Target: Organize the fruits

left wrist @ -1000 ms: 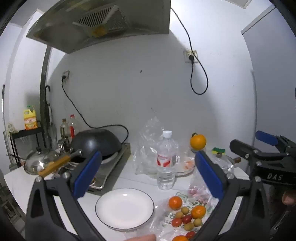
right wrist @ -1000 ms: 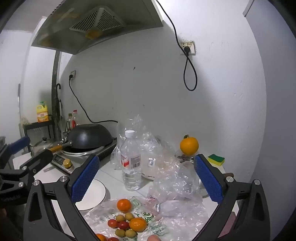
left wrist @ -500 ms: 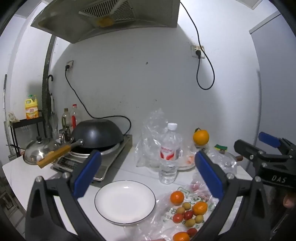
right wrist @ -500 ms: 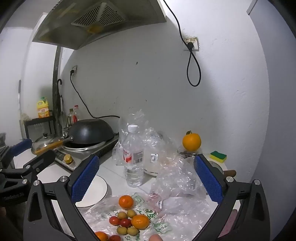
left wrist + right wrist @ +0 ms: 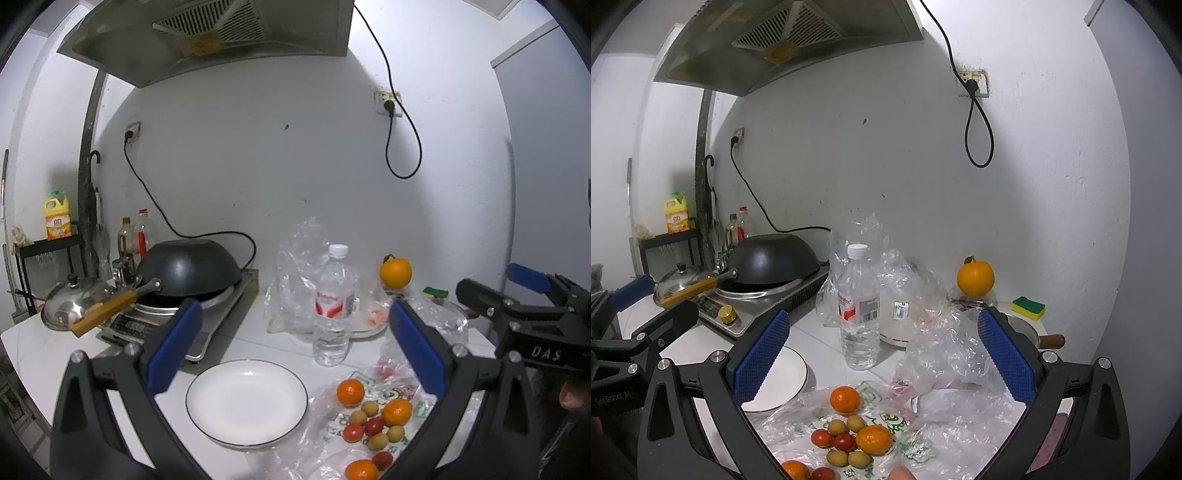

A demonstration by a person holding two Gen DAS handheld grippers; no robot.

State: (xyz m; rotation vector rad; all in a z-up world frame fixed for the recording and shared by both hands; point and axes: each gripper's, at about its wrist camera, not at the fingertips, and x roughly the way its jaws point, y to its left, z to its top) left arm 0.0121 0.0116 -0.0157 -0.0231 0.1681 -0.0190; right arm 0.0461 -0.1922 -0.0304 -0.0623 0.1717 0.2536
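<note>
right gripper (image 5: 882, 365) wide open, empty, directly above fruit pile (image 5: 849, 439) | left gripper (image 5: 295, 354) also wide, over white plate (image 5: 246, 400) | pile nearer right

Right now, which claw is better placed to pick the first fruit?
Likely the right claw: open, with the fruit pile directly below it. The left claw is centred over the white plate.

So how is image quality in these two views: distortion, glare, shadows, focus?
Left wrist view: strong fisheye bending, dark corners, glare on the steel lid, range hood shadowing the wall. Right wrist view: same bending, fruit pile sharp, crumpled plastic bag glinting.
</note>
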